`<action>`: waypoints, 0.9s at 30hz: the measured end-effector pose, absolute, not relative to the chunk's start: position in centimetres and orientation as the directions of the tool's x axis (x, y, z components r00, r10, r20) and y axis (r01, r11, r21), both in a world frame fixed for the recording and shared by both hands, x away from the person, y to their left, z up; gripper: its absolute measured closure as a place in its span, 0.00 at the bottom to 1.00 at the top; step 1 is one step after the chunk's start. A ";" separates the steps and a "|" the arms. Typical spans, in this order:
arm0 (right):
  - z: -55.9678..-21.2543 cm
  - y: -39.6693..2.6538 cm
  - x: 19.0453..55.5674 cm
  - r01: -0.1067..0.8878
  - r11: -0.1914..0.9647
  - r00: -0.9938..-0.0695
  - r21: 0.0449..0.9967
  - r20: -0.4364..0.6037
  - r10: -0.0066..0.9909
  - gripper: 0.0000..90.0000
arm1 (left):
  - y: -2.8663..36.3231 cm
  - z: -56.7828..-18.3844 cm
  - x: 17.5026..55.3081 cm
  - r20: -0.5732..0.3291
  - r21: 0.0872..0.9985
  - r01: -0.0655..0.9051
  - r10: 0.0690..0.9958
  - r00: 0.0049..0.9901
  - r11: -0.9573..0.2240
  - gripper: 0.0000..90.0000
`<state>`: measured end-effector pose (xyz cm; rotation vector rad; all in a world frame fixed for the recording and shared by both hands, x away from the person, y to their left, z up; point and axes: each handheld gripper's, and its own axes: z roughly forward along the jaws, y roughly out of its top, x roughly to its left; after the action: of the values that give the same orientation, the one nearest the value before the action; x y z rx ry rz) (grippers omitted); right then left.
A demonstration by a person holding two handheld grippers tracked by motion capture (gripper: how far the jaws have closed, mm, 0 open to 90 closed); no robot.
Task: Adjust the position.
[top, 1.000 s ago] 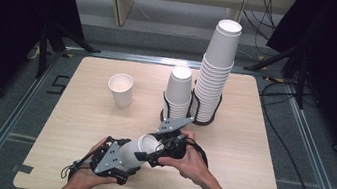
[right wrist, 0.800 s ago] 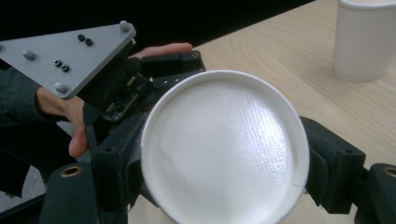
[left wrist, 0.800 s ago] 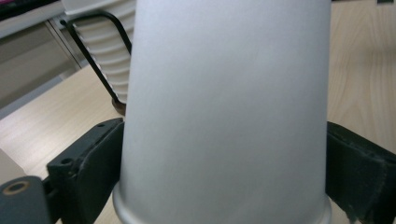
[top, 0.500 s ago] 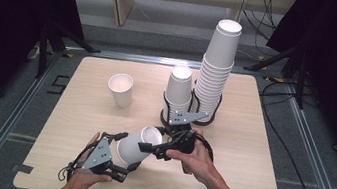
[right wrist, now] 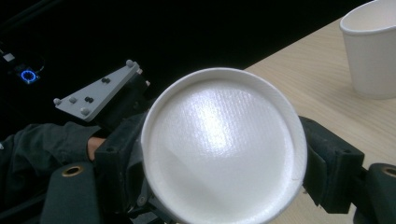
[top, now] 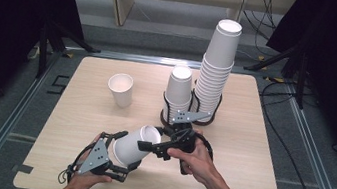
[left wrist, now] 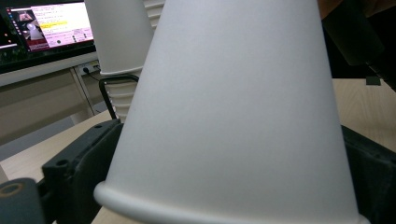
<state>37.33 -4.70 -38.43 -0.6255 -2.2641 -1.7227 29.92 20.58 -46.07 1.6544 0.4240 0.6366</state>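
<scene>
A white paper cup (top: 131, 147) lies tilted above the table's front edge, held between both grippers. My left gripper (top: 123, 152) clasps its wide rim end; in the left gripper view the cup's wall (left wrist: 233, 116) runs away from me with a black jaw on each side. Those jaws have just been closing, with the cup between them. My right gripper (top: 152, 138) takes the narrow end. In the right gripper view the cup's round base (right wrist: 224, 140) faces the camera, and a jaw presses on each side of it.
A single cup (top: 121, 89) stands upright at the table's left middle. A short stack (top: 177, 93) and a tall stack (top: 217, 66) of cups stand in a black wire holder (top: 188, 120) just behind my right hand. Bare wood (top: 258, 153) lies to the right.
The two grippers were bunched close together a second ago. Now more of the cup's side shows between them, and it lies more slanted, base pointing up and right.
</scene>
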 end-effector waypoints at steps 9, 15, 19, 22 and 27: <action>-39.1 -5.4 37.8 0.537 0.198 -0.843 0.820 0.513 0.162 0.29 | 20.8 -45.7 30.0 0.171 0.979 -0.068 0.581 0.796 -0.194 0.08; -39.7 -5.8 38.4 0.553 0.184 -0.833 0.813 0.535 0.143 0.28 | 20.7 -45.5 30.0 0.162 0.976 -0.045 0.574 0.803 -0.213 0.11; -39.9 -5.9 38.5 0.559 0.187 -0.829 0.808 0.539 0.148 0.27 | 20.7 -45.4 30.1 0.166 0.972 -0.036 0.567 0.807 -0.234 0.15; -39.8 -5.9 38.5 0.563 0.202 -0.826 0.801 0.541 0.157 0.26 | 20.7 -45.4 30.1 0.174 0.966 -0.029 0.561 0.809 -0.256 0.17; -39.6 -6.1 38.6 0.502 0.247 -0.864 0.829 0.466 0.192 0.22 | 20.7 -45.5 30.2 0.197 0.950 -0.022 0.539 0.819 -0.312 0.19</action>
<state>38.64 -6.07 -39.62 -0.6457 -2.2528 -1.6564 30.16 20.65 -45.51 1.8145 0.3951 0.5885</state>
